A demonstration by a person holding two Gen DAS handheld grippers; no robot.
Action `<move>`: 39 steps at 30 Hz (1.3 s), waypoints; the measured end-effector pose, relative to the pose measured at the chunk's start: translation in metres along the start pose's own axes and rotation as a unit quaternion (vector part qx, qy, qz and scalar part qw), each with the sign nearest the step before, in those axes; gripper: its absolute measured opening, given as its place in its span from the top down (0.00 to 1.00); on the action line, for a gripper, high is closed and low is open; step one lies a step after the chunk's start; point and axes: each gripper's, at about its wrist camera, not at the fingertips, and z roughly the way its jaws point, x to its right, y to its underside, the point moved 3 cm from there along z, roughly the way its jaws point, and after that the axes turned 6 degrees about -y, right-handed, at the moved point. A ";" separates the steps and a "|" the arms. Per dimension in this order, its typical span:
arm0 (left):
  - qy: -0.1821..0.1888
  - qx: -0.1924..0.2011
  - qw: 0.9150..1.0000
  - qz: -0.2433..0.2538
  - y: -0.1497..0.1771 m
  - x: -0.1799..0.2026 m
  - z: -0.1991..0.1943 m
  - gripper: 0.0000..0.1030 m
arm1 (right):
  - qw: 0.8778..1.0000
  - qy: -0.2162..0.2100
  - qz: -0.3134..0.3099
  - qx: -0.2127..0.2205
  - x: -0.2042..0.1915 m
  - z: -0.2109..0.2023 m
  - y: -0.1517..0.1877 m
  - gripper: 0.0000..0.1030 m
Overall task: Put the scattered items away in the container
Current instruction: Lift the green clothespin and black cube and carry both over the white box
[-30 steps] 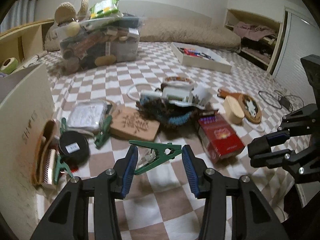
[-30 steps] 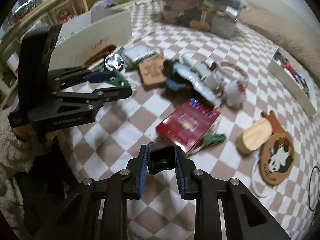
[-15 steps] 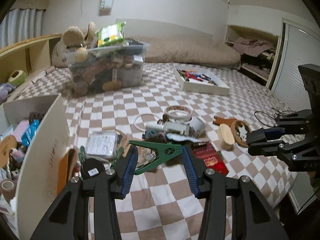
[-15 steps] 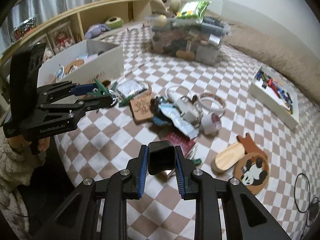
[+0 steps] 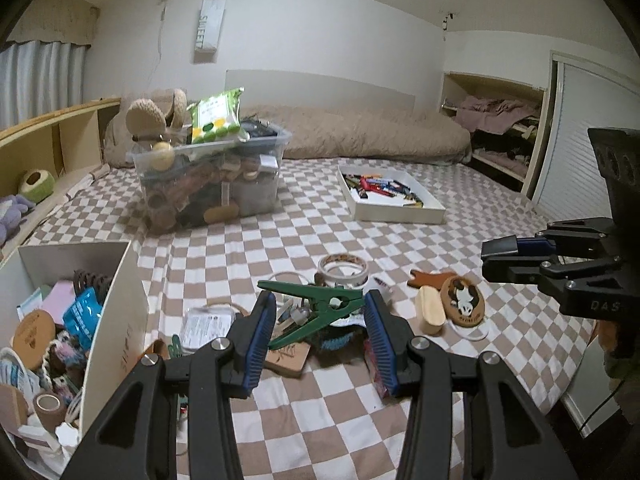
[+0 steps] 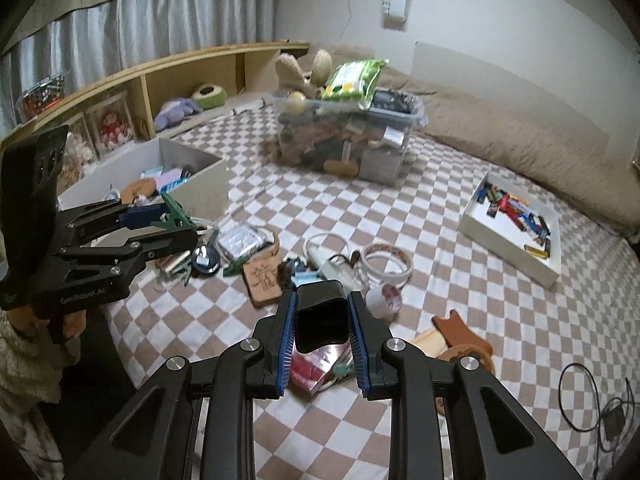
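My left gripper [image 5: 320, 312] is shut on a green clothespin-style clamp [image 5: 316, 310] and holds it high above the checkered bed. It also shows in the right wrist view [image 6: 172, 220], just right of the white open box [image 6: 208, 176]. That box [image 5: 116, 312] sits at lower left, holding several small items. My right gripper [image 6: 322, 320] is shut on a small black box [image 6: 320, 316], lifted above the pile; it shows at the right of the left wrist view [image 5: 504, 256]. Scattered items lie below: tape roll [image 5: 342, 268], red packet [image 6: 316, 364], wooden tag [image 6: 264, 280], panda coaster [image 5: 462, 306].
A clear plastic bin [image 5: 212, 184] full of things stands at the back. A white tray of pens [image 5: 390, 196] lies to the right. A wooden shelf [image 6: 160, 80] runs along the left side. A cable [image 6: 592, 396] lies at the bed's right edge.
Both grippers have risen well above the bed with their loads. The left one came up beside the white box, whose inside now shows.
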 end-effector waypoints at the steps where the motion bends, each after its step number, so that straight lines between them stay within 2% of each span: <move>1: 0.000 0.002 1.000 0.000 -0.002 0.000 -0.002 0.56 | 1.000 0.001 0.000 0.003 0.000 -0.002 -0.002 0.75; 24: 0.001 0.043 0.999 0.007 -0.049 -0.006 -0.030 0.56 | 0.995 0.020 0.045 0.084 0.007 -0.036 -0.028 0.75; 32: 0.001 0.053 0.999 0.008 -0.057 -0.009 -0.039 0.56 | 0.994 0.015 0.056 0.091 0.006 -0.039 -0.034 0.75; 39: -0.003 0.060 0.998 -0.002 -0.062 -0.022 -0.046 0.56 | 0.994 0.000 0.044 0.097 -0.011 -0.037 -0.046 0.75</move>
